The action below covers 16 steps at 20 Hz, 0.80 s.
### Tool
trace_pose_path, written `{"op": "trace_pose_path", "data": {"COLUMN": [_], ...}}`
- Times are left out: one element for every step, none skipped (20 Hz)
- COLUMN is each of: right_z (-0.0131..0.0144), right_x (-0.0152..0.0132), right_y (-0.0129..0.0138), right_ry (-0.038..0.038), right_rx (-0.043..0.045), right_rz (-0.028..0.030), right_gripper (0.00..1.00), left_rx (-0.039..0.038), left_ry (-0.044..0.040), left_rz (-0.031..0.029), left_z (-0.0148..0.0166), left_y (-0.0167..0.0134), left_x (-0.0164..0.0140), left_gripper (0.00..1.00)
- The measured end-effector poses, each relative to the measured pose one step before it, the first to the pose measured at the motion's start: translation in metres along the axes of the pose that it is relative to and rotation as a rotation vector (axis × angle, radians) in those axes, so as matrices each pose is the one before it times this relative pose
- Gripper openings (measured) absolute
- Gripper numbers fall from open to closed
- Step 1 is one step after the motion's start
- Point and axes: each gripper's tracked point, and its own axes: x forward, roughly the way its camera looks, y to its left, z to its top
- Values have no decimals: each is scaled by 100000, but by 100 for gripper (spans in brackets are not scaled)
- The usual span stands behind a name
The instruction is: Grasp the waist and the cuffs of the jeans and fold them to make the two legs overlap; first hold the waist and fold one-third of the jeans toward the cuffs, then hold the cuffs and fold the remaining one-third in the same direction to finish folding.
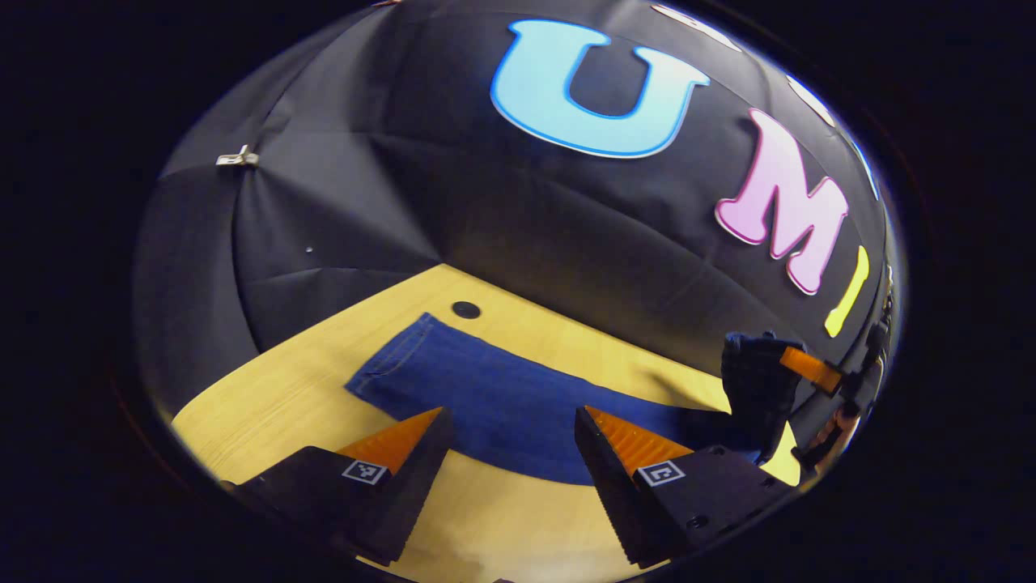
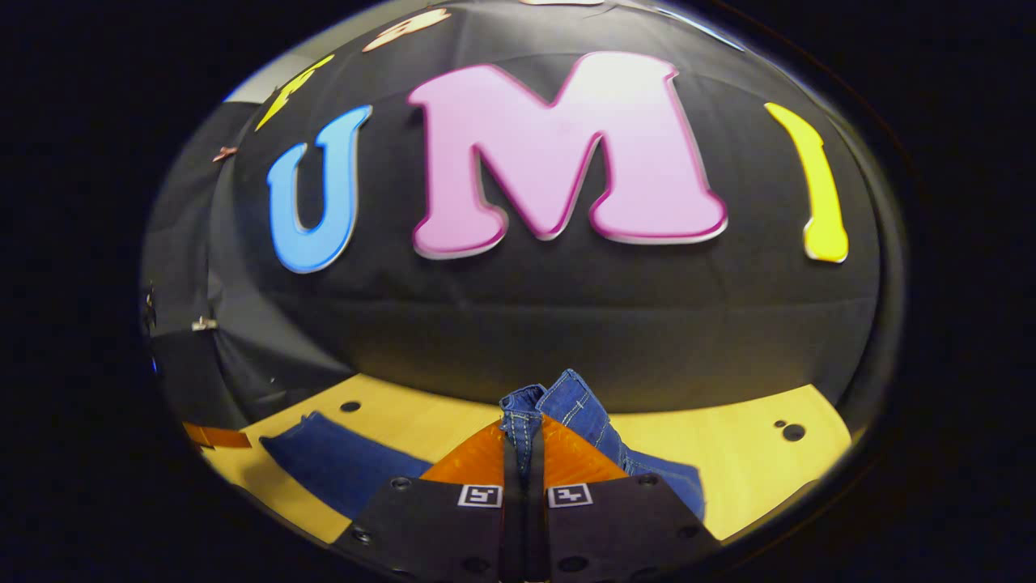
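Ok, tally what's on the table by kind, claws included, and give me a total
Dark blue denim jeans: 1
Two-finger claws: 2, the left claw open over the jeans, the right claw shut on the jeans
Round dark holes in the light wooden table: 4
Total: 7

Matt blue denim jeans (image 1: 486, 397) with pale stitching lie on a smooth, light wood-grain table (image 1: 518, 518).

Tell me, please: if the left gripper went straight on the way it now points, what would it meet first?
Most likely the jeans. The left gripper has its jaws open and aims down at the flat denim on the table, near its close edge. Depth is unclear, so it may touch bare wood first.
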Motion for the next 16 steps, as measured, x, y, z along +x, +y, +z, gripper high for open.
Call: {"op": "trace_pose_path", "data": {"right_z": [-1396, -2014, -2355, -1581, -1783, -1324, -1087, -336, -58, 160, 587, -22, -665, -246, 69, 291], "right_x": [52, 540, 1463, 768, 345, -49, 337, -565, -145, -546, -329, -1042, -1126, -475, -588, -468], "right_y": [-1615, -1540, -1929, -1456, -1727, -837, -2542, -1291, -2124, -1143, -1284, 166, 2564, -772, 13, 31], "right_ry": [2046, 2255, 2646, 4035, 5011, 4549, 1843, 1091, -756, -582, -345, -35, 327, 260, -249, -676], "right_rx": [-2091, -2290, -2343, -1134, 686, 1039, -1128, -2154, -1840, -775, 243, -33, -1087, -1754, -2013, -1528], "right_rz": [1801, 1366, 1135, 2722, 3209, 4297, 1399, -1522, -1646, -529, 327, 491, 239, -19, 45, 106], "right_gripper": [5, 5, 5, 5, 9, 31, 53, 74, 96, 96, 95, 96, 95, 96, 93, 96], "left_rx": [-1106, -1368, -1210, -552, 188, 977, 1425, 2062, 2277, 1511, 546, 215, 913, 1768, 1818, 811], "left_ry": [-872, -659, -291, -709, -637, -14, 562, 770, 831, 1736, 1954, 1652, 2432, 1872, 1865, 2234], "left_rz": [2352, 2694, 2298, 2961, 2035, 1800, 1064, 1072, 1226, 898, 317, -584, 322, 1381, 1161, 1624], "left_z": [-124, 247, 77, 351, 277, 312, 75, 126, -12, -165, -414, -700, -643, -383, -446, -533], "left_y": [1264, 1359, 1125, 1303, 1115, 1204, 1174, 996, 636, 501, 80, -346, -53, 346, 316, 281], "left_x": [381, 402, 572, 561, 785, 683, 797, 890, 1162, 1172, 1005, 751, 704, 819, 760, 643], "left_gripper": [97, 96, 96, 96, 96, 96, 96, 96, 96, 96, 96, 96, 96, 96, 96, 96]}}
